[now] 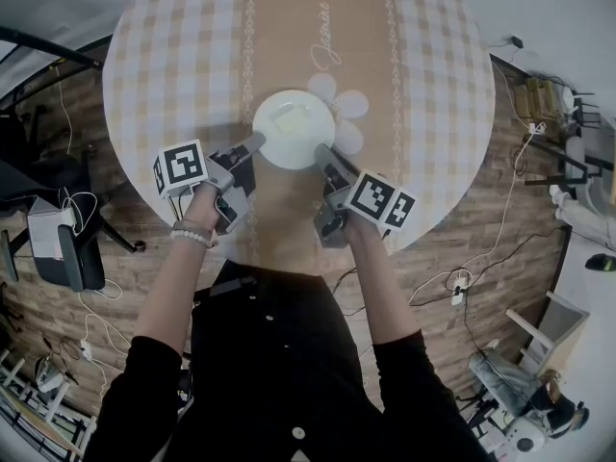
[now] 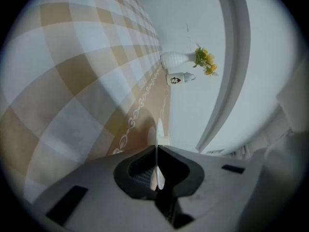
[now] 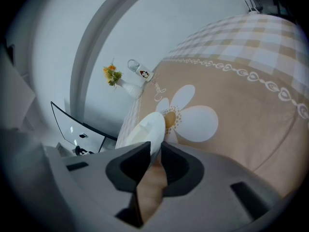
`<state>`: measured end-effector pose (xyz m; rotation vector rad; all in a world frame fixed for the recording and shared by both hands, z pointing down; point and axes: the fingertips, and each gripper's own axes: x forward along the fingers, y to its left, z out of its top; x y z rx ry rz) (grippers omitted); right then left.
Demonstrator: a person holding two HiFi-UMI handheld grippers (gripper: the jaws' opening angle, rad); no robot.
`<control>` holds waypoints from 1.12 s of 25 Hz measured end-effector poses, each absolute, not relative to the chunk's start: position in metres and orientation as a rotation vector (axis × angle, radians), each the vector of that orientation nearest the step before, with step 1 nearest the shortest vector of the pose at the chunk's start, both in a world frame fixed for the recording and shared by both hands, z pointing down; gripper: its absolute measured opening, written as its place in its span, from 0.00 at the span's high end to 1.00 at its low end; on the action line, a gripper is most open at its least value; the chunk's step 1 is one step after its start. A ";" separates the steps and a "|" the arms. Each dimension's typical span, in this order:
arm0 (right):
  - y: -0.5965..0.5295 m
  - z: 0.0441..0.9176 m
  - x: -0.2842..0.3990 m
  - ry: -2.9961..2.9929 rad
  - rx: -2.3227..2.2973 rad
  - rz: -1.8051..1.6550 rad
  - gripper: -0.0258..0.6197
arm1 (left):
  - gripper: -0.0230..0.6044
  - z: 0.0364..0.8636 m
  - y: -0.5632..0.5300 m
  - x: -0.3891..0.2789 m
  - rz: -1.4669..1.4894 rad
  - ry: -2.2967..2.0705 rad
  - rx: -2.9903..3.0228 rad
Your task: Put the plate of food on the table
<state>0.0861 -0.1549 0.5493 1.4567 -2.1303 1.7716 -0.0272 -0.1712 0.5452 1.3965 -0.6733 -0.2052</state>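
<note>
A white plate (image 1: pixel 294 128) with a pale square piece of food (image 1: pixel 289 118) hangs just over the near middle of the round table (image 1: pixel 173 56), above the tan runner's daisy print (image 1: pixel 342 104). My left gripper (image 1: pixel 260 141) is shut on the plate's left rim and my right gripper (image 1: pixel 322 150) on its right rim. In the left gripper view the plate (image 2: pixel 159 134) shows edge-on as a thin white line pinched in my left gripper (image 2: pixel 156 151). In the right gripper view the plate (image 3: pixel 147 129) tilts up out of my right gripper (image 3: pixel 154 149), whose jaws press its rim.
A white vase of yellow flowers (image 2: pixel 181 59) and a small jar (image 2: pixel 179 78) stand at the table's far side by the wall. A dark chair (image 1: pixel 58 248) and cables lie on the wood floor at the left. A monitor (image 3: pixel 72 129) stands beyond the table.
</note>
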 end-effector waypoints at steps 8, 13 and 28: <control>-0.155 0.564 0.086 -2.064 1.426 1.780 0.88 | 0.95 0.557 -0.175 -0.026 -0.191 -0.693 1.387; -0.156 0.568 0.086 -2.038 1.416 1.746 0.88 | 0.95 0.561 -0.174 -0.026 -0.170 -0.700 1.392; -0.157 0.576 0.090 -1.986 1.438 1.719 0.89 | 0.94 0.573 -0.171 -0.024 -0.035 -0.747 1.426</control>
